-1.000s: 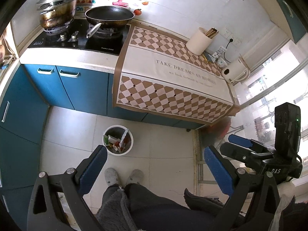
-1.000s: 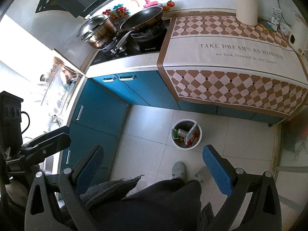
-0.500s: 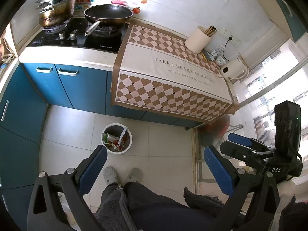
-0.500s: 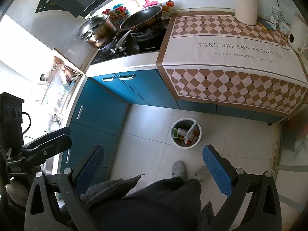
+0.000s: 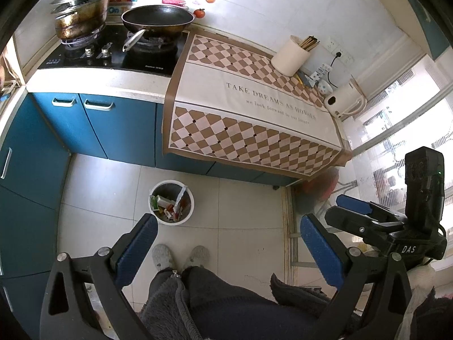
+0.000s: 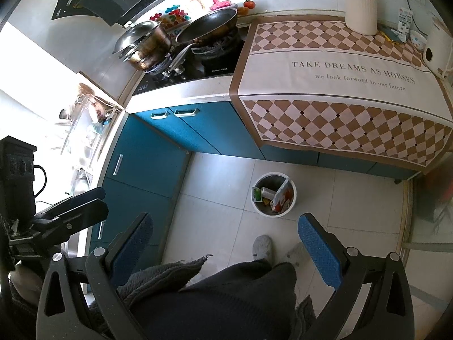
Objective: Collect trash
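Beside the small round white waste bin (image 5: 171,201) on the pale tiled floor (image 5: 246,206), little changed over the last second. Both views drifted only slightly: bin and checked brown-and-white counter cloth (image 5: 249,116) sitting a touch lower and nearer in the left wrist view than before, almost unmoved in the right. Bin itself upright, just ahead of the person's grey slippers (image 5: 162,256), below the edge of the blue-fronted counter, already holding cartons and wrappers (image 6: 273,194) in red, green and white.

Left gripper (image 5: 229,243) spread wide, nothing between its blue pads (image 5: 321,250); right gripper (image 6: 225,242) likewise spread wide and empty, its blue pads (image 6: 317,250) bare. Both held high above the floor, well apart from the bin.

No loose trash to be seen on the cloth, the tiles near the bin, or the black hob with its frying pan (image 5: 158,21). Judged from that: trash already gathered in the bin, collecting likely at or near its end, with the small drift suggesting a pause or a look round, not a new reach.
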Tool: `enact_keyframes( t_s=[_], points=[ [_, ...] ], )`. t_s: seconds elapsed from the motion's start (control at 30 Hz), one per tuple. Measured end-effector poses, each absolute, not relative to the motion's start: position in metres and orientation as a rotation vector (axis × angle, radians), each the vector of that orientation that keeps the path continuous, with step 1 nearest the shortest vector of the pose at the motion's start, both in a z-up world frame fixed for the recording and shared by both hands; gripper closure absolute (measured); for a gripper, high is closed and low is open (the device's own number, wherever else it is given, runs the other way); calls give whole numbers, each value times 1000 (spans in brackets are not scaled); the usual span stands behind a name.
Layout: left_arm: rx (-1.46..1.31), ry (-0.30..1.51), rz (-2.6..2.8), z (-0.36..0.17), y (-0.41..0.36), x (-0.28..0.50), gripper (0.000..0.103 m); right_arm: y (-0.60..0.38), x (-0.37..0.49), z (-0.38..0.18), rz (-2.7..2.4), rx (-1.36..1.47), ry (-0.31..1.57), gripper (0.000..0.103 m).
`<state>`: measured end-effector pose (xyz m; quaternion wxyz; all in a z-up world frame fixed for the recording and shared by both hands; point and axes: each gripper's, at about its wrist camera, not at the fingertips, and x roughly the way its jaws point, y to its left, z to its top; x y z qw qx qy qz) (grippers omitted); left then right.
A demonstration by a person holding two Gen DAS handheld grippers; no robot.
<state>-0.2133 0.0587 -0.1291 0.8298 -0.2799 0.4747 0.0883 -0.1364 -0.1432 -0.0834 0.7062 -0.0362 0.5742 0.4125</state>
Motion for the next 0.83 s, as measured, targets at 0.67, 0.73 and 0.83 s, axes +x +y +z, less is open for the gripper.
enact_keyframes(
  t_s=[0.67,0.73,0.83],
  points=[
    [-597,1018,163,-130,54,-206,0,-150,-137,-83,897,-65,1278,0],
    [-600,1013,159,-130,54,-207,0,-151,-137,-83,897,-66,1278,0],
    [-600,1006,160,-129,54,-205,0,-151,-136,-83,898,-67,1279,0]
  ],
)
